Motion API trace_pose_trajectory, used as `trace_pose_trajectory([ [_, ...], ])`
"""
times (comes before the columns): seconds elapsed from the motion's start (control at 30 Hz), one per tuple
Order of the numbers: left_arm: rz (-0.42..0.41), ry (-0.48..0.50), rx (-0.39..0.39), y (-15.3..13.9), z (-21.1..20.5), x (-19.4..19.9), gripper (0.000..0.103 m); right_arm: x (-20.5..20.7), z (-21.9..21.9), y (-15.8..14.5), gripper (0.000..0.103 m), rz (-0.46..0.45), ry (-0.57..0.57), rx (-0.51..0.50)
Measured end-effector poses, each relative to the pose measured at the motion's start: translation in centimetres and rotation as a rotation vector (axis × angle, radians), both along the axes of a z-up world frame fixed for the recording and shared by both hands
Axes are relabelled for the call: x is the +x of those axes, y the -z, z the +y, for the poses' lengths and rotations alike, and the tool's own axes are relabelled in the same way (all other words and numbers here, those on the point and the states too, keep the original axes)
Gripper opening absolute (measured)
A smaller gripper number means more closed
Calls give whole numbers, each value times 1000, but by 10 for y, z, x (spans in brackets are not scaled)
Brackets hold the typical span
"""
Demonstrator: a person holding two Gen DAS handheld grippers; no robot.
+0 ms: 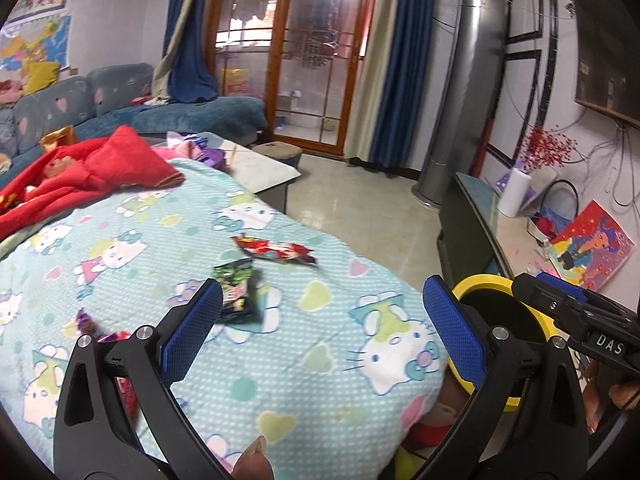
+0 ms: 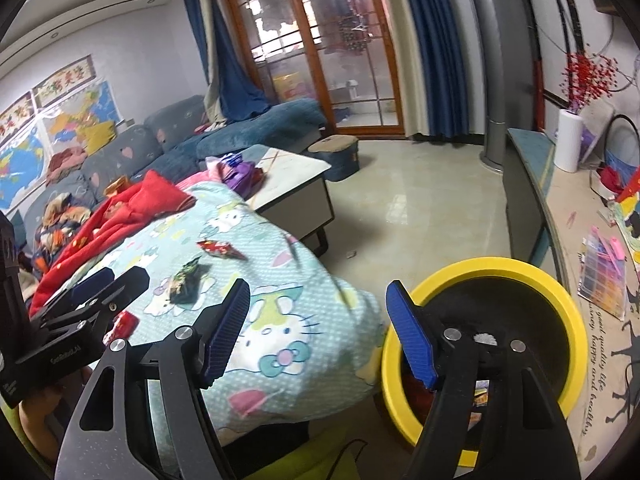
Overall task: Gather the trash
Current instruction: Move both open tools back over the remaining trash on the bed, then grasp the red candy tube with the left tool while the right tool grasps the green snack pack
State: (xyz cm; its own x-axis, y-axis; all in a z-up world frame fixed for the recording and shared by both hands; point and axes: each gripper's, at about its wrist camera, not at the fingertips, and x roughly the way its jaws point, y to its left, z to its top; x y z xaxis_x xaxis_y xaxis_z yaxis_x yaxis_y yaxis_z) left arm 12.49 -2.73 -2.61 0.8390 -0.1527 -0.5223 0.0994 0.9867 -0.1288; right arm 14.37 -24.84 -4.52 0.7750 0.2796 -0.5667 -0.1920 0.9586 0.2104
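With both jaws wide and empty, left gripper (image 1: 322,332) hovers over the blanket (image 1: 280,360); right gripper (image 2: 318,332) sits by the yellow bin (image 2: 560,292). Likely a reach step: next, drop onto the dark wrapper (image 1: 236,292) and pinch. Red wrapper (image 1: 276,249) lies beyond it, more scraps near the left finger. Sofa (image 1: 60,100), tile floor (image 1: 360,208) and glass door (image 1: 296,52) behind.

A home living room is showing here: a sofa (image 2: 168,136) is sitting under a wall map (image 2: 60,136), blue curtains (image 1: 394,60) are framing a wooden glass door (image 1: 308,52), and a cartoon blanket (image 1: 240,320) is covering the foreground.
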Motion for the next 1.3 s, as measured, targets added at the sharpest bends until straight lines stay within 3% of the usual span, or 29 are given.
trace_pose_trajectory([
  [0.77,66,-195,18,11,82,-11,92,50,95,19,68,107,-205,7],
  [1.17,183,-262,-9,40,125,-16,92,90,154,52,67,229,-302,-7],
  [1.3,242,-264,-36,54,135,-19,92,101,172,63,60,264,-322,-8],
])
